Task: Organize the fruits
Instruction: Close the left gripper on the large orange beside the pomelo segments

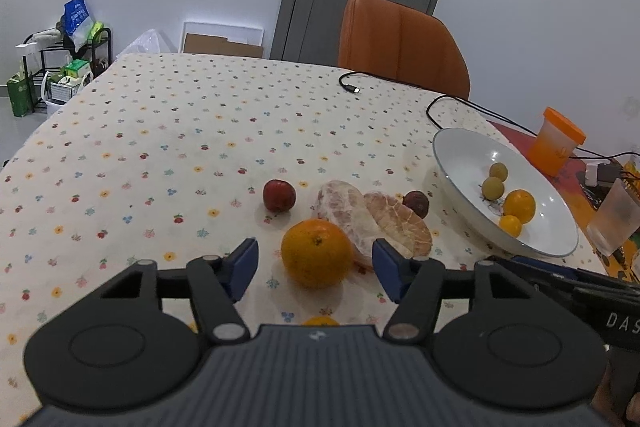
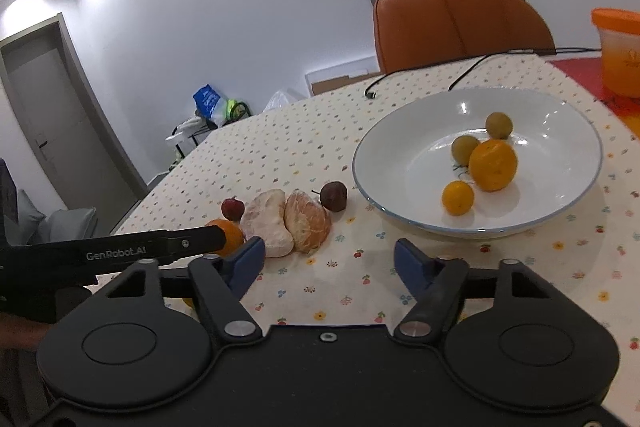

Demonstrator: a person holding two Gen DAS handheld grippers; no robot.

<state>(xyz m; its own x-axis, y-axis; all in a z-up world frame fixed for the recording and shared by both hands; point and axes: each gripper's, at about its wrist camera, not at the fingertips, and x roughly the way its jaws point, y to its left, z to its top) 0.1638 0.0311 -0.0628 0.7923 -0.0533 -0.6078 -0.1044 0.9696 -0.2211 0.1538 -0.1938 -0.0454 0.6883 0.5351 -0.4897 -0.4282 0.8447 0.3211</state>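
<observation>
**Sorting fruit: plate partly filled, both grippers spread**

Filling most of both views is the surface (image 1: 168,131), covered in a cream cloth with small flower prints. An orange chair (image 1: 400,39) stands behind its far edge, upper centre of the left wrist view.

The white plate (image 2: 384,163) sits right of centre in the right wrist view. It holds four fruits: one orange (image 2: 493,165), a small yellow-orange fruit (image 2: 458,197) just below and left of it, and two small green fruits (image 2: 465,149), one touching the orange, the other (image 2: 499,125) just above it.

An orange-lidded tub (image 1: 556,141) stands beyond the plate, at the right edge of the left wrist view.

Left of the plate, on the cloth, lie two peeled pomelo pieces (image 1: 348,215) touching each other, a dark red fruit (image 1: 416,203) beside them toward the plate, and a red fruit (image 1: 279,195) on the other side.

A large orange (image 1: 317,259) rests on the cloth low in the left wrist view, between the spread fingers of the left hand-held gripper (image 1: 316,267), neither pad touching it.

The right hand-held gripper (image 2: 330,265) is spread wide over bare cloth, holding nothing, below the plate's near rim.
</observation>
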